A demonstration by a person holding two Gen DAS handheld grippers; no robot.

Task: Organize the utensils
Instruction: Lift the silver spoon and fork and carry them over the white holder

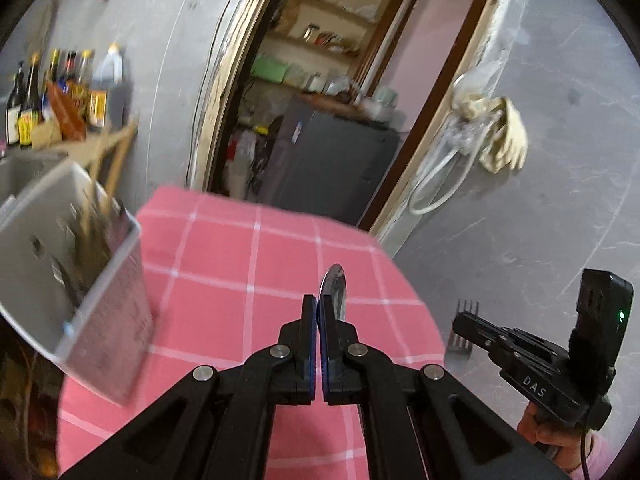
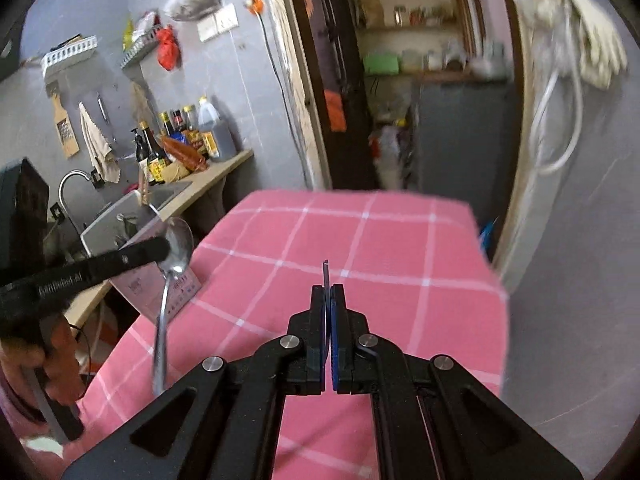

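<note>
My left gripper (image 1: 316, 300) is shut on a metal spoon (image 1: 335, 286), whose bowl sticks up edge-on past the fingertips. In the right wrist view that left gripper (image 2: 162, 248) holds the spoon (image 2: 178, 246) by its neck, with the handle hanging down. My right gripper (image 2: 329, 288) is shut on a fork (image 2: 326, 274), seen edge-on. In the left wrist view the right gripper (image 1: 458, 322) carries the fork (image 1: 467, 306) tines up, off the table's right edge. A pale utensil holder (image 1: 92, 264) with several utensils stands at the left of the pink checked table (image 1: 240, 248).
The utensil holder (image 2: 136, 280) sits at the table's (image 2: 380, 240) left edge, close to a counter with bottles (image 2: 180, 136) and a sink (image 2: 168, 194). Beyond the table are a doorway, a dark fridge (image 1: 328, 160) and gloves (image 1: 504, 136) hanging on the grey wall.
</note>
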